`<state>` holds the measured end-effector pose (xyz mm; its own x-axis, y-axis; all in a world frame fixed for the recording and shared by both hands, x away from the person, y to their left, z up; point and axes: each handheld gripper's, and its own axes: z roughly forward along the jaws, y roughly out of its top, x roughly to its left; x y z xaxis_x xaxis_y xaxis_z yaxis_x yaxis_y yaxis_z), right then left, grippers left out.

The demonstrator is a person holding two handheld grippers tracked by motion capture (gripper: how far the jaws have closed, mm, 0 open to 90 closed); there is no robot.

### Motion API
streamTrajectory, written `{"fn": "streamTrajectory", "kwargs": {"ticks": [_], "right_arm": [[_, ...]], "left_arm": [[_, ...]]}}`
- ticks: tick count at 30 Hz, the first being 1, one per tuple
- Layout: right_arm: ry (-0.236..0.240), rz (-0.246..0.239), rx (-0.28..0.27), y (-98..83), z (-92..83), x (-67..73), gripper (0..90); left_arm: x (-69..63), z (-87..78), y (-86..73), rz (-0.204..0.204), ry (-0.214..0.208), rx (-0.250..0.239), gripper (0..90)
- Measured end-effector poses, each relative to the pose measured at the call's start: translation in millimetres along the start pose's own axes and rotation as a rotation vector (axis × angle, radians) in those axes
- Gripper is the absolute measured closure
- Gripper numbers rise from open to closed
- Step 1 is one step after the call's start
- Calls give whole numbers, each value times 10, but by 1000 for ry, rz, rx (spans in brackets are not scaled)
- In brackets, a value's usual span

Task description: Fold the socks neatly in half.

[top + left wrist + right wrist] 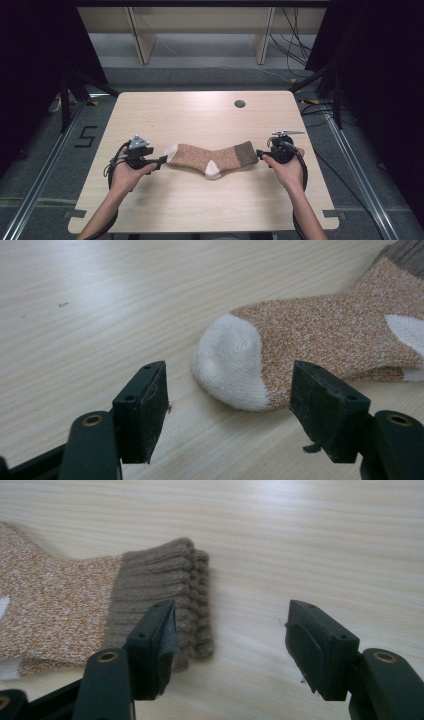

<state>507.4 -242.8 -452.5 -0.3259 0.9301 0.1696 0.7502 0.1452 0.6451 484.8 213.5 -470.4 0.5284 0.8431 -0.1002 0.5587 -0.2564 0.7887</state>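
Observation:
An orange-speckled sock [210, 158] with a white toe, a white heel and a brown ribbed cuff lies flat across the middle of the wooden table [200, 115]. My left gripper [161, 160] sits at its toe end, open, and the white toe [230, 360] lies just beyond the gap between the jaws, untouched. At the cuff end my right gripper [259, 154] is open too. The brown cuff [165, 595] lies on the table past its left jaw, with bare wood between the two jaws.
A dark round hole [240, 104] marks the table's far right part. Black curtains hang at both sides, and cables [292, 45] trail over the floor beyond the far edge. Bare wood surrounds the sock on all sides.

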Motion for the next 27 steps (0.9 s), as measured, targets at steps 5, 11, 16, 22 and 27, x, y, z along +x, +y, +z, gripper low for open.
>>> {"fn": "streamTrajectory", "kwargs": {"ticks": [5,11,16,22,27], "right_arm": [[23,51,-5,-4,86,26,364],[14,50,5,31,121,26,374],[14,72,10,64,118,92,380],[20,86,41,107,187,101,393],[48,53,60,90,304,83,523]], "left_arm": [[-16,72,11,-14,-10,5,310],[-30,162,75,-28,-27,1,299],[-71,216,121,-38,-40,4,267],[-54,309,95,-79,-60,36,231],[-46,423,92,-108,-63,51,244]]}}
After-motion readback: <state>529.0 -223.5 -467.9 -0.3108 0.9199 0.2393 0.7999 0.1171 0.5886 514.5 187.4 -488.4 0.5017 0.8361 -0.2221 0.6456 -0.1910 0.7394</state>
